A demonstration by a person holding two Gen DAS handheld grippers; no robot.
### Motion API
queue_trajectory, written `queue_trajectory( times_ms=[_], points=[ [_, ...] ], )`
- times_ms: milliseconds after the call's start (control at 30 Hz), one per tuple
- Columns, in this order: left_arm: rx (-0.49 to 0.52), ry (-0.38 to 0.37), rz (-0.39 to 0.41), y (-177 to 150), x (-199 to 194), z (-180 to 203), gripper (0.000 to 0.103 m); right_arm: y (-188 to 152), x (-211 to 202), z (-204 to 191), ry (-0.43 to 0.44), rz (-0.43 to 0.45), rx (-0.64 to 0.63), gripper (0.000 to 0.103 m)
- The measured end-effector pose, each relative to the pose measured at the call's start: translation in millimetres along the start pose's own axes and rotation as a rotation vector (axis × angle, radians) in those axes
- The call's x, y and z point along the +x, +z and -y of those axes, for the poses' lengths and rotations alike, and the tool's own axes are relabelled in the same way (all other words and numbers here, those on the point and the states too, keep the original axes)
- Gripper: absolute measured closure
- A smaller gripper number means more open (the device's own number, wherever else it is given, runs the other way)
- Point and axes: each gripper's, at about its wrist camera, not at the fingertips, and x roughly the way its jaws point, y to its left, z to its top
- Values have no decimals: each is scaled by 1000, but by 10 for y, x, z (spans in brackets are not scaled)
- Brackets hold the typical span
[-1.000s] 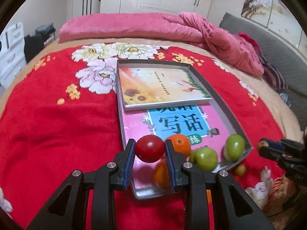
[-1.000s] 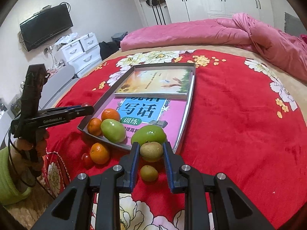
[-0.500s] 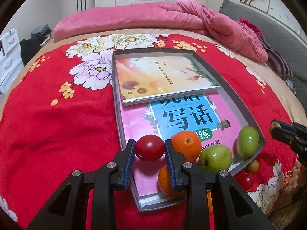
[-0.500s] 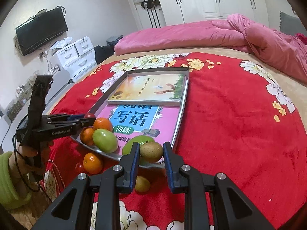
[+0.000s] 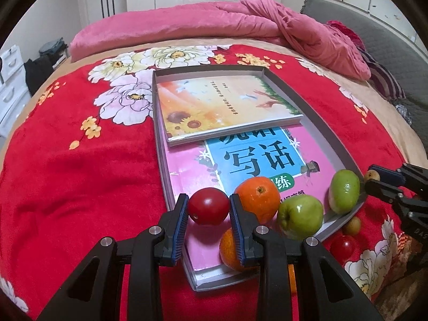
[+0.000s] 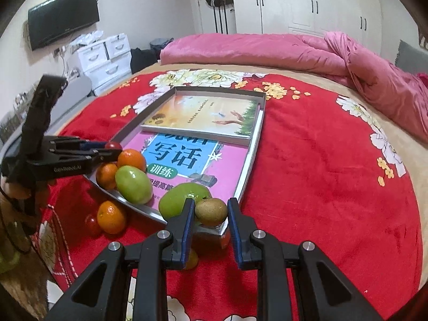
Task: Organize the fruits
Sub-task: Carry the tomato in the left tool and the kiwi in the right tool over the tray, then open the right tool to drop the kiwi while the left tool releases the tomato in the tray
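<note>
My left gripper (image 5: 208, 210) is shut on a red tomato (image 5: 209, 210), held over the near end of the grey tray (image 5: 330, 144). In the tray lie two oranges (image 5: 258, 198), a green apple (image 5: 299, 216) and a green oval fruit (image 5: 343, 190). My right gripper (image 6: 210, 212) is shut on a small brown kiwi-like fruit (image 6: 211, 211) just above the tray's near corner (image 6: 242, 184), beside a green fruit (image 6: 179, 200). On the red blanket next to the tray lie an orange (image 6: 111, 216), a small tomato (image 6: 92, 223) and a small brownish fruit (image 5: 351, 226).
Two books (image 5: 227, 107) fill most of the tray. A pink quilt (image 5: 240, 24) is bunched at the far side of the bed. White drawers (image 6: 104, 58) and a wall television (image 6: 62, 16) stand to the left. A person's hand (image 6: 16, 190) grips the left tool.
Both grippers have crept forward over the tray's near end with their fruits still held. The tray and its fruits look closer in both views.
</note>
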Motion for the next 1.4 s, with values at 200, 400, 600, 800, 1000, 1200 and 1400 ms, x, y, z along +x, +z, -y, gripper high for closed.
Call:
queue_trajectory(
  times_ms=[200,400,600,800,1000,1200,1400],
  points=[
    [-14,-23,-8,3,-7,-27,72,-25,63,-34,-17,-18,-28,78],
    [-46,-59,-19,-5,-57,-85,72,-41,99,-83,-39,-22,-66,78],
    [-55,-74,-28,3,-18,-97,72,-41,98,-89,-40,-20,-65,78],
    [-34,-70,-26,17,5,-61,71,-36,89,-32,-19,-18,-19,77],
    [-31,-69,-23,33,15,-65,71,-39,83,35,-11,-21,22,77],
    [-30,-68,-15,43,24,-68,71,-24,-3,32,-4,16,35,69],
    [-31,-68,-13,38,23,-67,71,-17,-31,45,-7,25,45,68]
  ],
)
